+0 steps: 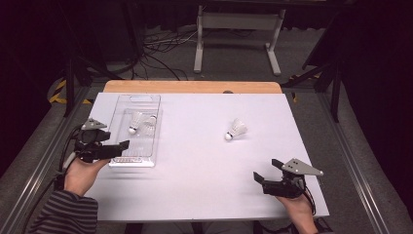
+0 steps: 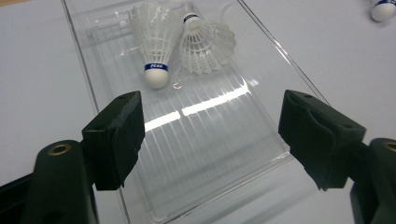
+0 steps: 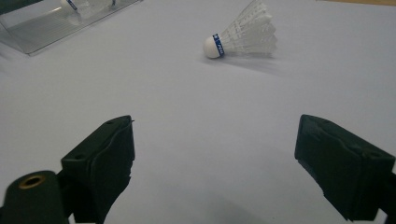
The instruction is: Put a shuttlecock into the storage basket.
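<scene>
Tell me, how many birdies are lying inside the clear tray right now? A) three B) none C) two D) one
C: two shuttlecocks lie side by side in the clear tray, and a third shuttlecock sits out on the white table.

2 shuttlecocks in tray — 1 right.

floor: grey carpet | white frame | dark surroundings
</scene>
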Demonstrator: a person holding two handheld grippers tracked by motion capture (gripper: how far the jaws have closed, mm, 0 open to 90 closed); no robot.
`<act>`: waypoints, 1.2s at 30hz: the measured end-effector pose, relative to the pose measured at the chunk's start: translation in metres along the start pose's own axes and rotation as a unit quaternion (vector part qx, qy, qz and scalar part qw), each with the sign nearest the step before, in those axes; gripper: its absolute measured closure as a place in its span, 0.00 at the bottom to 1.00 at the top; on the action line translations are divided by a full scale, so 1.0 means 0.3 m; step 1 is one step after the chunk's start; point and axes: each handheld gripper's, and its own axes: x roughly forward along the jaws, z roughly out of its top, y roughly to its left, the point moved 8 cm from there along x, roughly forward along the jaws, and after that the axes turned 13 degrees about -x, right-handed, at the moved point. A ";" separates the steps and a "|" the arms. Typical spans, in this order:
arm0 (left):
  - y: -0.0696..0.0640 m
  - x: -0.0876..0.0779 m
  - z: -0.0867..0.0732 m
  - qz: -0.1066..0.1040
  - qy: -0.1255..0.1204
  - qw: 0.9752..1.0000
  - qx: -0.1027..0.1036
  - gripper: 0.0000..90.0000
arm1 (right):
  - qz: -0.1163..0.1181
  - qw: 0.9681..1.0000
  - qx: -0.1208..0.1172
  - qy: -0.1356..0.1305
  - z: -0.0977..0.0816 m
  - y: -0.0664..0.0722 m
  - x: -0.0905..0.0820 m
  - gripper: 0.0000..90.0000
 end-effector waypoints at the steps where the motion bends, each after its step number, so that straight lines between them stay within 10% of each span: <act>1: -0.002 -0.001 -0.005 -0.001 0.000 1.000 0.000 0.26 | -0.001 1.000 -0.001 0.001 0.000 0.000 -0.001 0.14; 36: -0.065 -0.010 -0.138 -0.044 -0.033 0.998 0.028 0.26 | -0.001 1.000 -0.003 0.001 -0.001 0.000 0.001 0.14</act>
